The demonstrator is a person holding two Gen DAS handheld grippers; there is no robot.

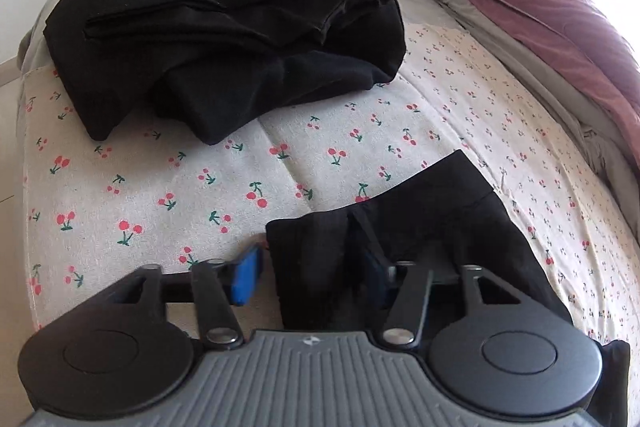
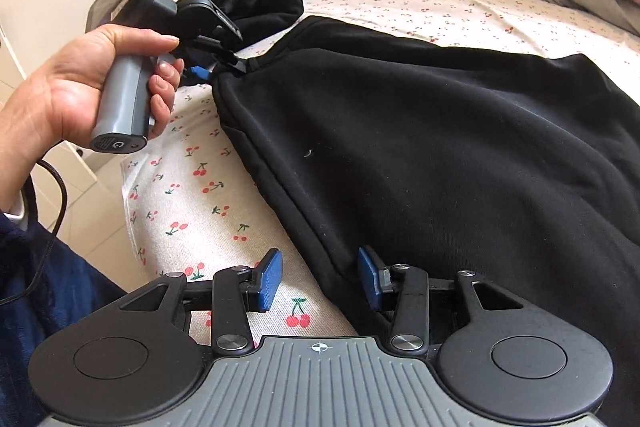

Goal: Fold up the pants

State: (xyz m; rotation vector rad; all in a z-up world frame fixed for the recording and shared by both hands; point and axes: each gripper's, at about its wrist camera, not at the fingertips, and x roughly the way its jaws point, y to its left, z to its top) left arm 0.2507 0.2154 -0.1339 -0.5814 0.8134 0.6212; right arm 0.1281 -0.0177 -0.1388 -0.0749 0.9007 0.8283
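Observation:
Black pants (image 2: 420,131) lie spread on a cherry-print bed sheet (image 2: 192,195). In the right wrist view my right gripper (image 2: 320,277) is open, its blue pads on either side of the pants' near edge. In the left wrist view my left gripper (image 1: 312,271) is open around a corner of the pants (image 1: 400,227), with fabric lying between the pads. The left gripper also shows in the right wrist view (image 2: 212,67), held by a hand at the far corner of the pants.
A pile of other black garments (image 1: 224,23) lies at the far end of the bed. A pink and grey duvet (image 1: 540,11) is bunched along the right side. The bed edge and tiled floor (image 2: 80,227) are at left.

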